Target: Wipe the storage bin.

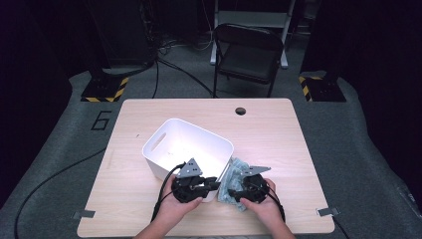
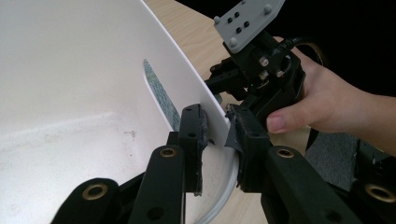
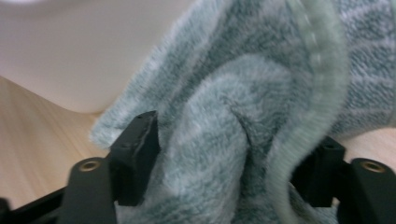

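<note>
Left gripper (image 2: 215,130) pinches the white plastic bin's (image 1: 164,158) near wall, likely steadying it. Right gripper (image 3: 233,154), jaws part open, straddles a bunched grey-green towel (image 1: 233,180) lying on the table (image 1: 278,139) against the bin; firm clamp not confirmed.

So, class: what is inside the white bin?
The bin looks bare inside: white floor and walls, with faint specks in the left gripper view. One of the left gripper's fingers reaches over the rim. The gripper hides the near corner.

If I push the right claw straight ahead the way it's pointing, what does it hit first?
The grey-green towel: a fold already sits between the right claw jaws. Behind it, probably the white bin's outer wall, though depth is hard to judge.
</note>
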The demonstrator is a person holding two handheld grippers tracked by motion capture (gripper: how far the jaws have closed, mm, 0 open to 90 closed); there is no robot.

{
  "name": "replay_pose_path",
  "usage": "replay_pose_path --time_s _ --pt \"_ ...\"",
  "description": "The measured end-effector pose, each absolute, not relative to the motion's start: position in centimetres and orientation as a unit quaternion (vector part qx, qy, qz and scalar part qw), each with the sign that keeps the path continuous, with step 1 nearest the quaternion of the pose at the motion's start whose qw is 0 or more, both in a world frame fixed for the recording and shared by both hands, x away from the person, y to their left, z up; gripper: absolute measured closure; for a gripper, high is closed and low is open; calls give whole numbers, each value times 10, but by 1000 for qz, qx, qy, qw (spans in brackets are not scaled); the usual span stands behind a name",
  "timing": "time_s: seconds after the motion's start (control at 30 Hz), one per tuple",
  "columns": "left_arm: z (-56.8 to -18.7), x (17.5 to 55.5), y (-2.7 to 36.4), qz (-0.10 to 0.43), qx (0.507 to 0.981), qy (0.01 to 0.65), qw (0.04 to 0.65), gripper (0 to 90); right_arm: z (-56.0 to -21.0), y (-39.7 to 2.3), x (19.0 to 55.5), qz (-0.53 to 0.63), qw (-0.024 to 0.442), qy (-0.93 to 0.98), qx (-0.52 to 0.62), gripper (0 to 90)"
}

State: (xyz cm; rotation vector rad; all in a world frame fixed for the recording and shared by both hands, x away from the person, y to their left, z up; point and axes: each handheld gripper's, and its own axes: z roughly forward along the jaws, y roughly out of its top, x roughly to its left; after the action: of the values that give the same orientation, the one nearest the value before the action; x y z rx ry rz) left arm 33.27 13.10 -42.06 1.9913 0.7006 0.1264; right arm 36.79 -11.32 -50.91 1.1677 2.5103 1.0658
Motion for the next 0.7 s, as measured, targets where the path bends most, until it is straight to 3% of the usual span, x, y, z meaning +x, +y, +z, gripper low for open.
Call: replay_pose_path --time_s 0.17,0.2,0.3,0.5,0.7 --pt "-421 333 131 51 820 289 491 754 -512 -110 369 358 85 841 397 464" --pt "-421 333 131 52 820 289 491 754 -513 -108 369 362 79 838 400 551" --pt "-421 333 131 52 820 289 491 753 -511 -106 368 369 66 835 402 629" --pt "-421 333 131 59 822 287 488 758 -495 -103 362 393 27 823 410 655" --pt "-418 331 128 69 826 289 479 770 -471 -110 355 452 30 797 401 663"
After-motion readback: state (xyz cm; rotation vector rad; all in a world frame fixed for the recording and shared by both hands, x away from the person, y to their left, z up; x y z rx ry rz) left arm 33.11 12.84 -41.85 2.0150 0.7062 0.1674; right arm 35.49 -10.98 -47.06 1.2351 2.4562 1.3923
